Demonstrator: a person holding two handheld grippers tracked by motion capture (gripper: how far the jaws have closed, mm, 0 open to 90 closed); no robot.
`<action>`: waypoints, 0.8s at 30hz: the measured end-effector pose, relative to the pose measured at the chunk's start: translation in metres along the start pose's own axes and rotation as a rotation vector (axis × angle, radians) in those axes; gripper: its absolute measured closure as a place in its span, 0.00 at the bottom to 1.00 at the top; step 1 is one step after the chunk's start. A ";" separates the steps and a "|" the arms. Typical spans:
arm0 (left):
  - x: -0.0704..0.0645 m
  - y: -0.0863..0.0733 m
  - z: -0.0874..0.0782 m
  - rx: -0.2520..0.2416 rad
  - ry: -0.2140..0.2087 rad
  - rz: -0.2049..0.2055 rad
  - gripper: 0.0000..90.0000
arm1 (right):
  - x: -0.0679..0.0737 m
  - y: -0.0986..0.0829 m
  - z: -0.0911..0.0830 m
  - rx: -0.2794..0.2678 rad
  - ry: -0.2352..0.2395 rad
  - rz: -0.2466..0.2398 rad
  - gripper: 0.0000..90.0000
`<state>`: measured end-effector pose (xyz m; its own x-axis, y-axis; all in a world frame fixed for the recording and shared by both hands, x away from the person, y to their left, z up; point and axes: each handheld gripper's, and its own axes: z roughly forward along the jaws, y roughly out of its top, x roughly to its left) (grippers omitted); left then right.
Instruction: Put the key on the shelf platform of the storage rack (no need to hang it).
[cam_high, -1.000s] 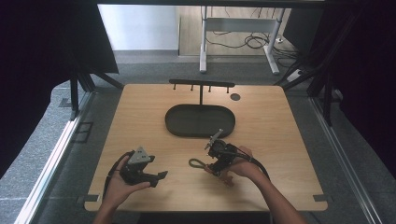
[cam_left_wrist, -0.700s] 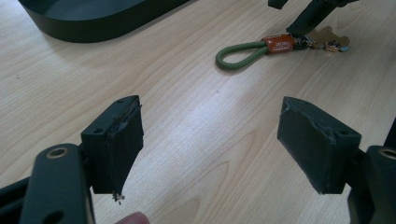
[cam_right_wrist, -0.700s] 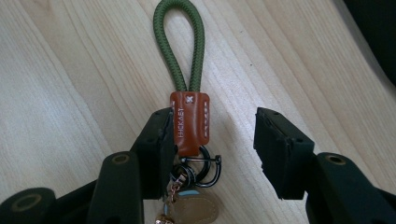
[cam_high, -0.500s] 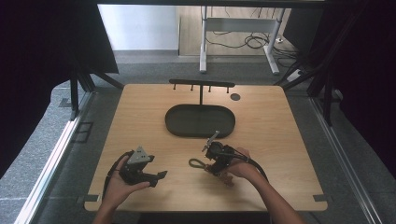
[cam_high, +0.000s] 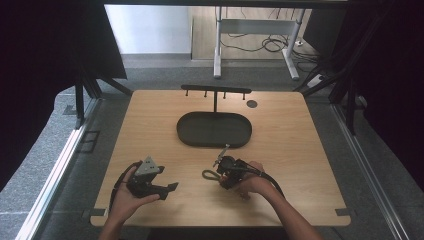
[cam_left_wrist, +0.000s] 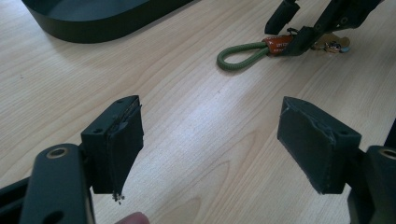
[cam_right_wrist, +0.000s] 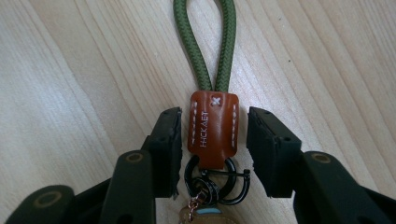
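Note:
A keychain lies on the wooden table: a green cord loop, a brown leather tab and a black ring with small charms. My right gripper is open, with one jaw on each side of the tab and a thin gap on both sides. From above, the right gripper is at the table's front centre, and the cord loop pokes out to its left. My left gripper is open at the front left, held in a hand. Its jaws point towards the keychain and hold nothing.
A dark oval tray sits in the middle of the table. Behind it stands a black rack with hooks. A small dark disc lies at the back right. Bare wood lies between the two grippers.
The right gripper has shifted slightly to the left over the keychain. The left gripper has stayed in place.

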<state>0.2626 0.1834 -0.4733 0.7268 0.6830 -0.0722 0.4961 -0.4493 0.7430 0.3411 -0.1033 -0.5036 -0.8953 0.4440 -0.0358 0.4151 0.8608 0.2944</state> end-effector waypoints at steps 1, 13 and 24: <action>0.000 0.000 0.000 0.000 0.001 0.000 0.25 | 0.000 0.000 0.000 0.001 0.000 -0.001 0.64; 0.000 0.000 -0.001 -0.003 0.001 -0.001 0.25 | 0.000 0.000 0.000 -0.004 0.004 0.002 0.74; 0.000 0.000 0.001 0.001 0.001 -0.001 0.26 | -0.005 -0.004 -0.008 -0.031 0.011 0.012 0.74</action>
<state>0.2628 0.1831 -0.4738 0.7257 0.6842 -0.0724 0.4975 -0.4492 0.7421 0.3427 -0.1108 -0.4966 -0.8921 0.4512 -0.0220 0.4205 0.8472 0.3247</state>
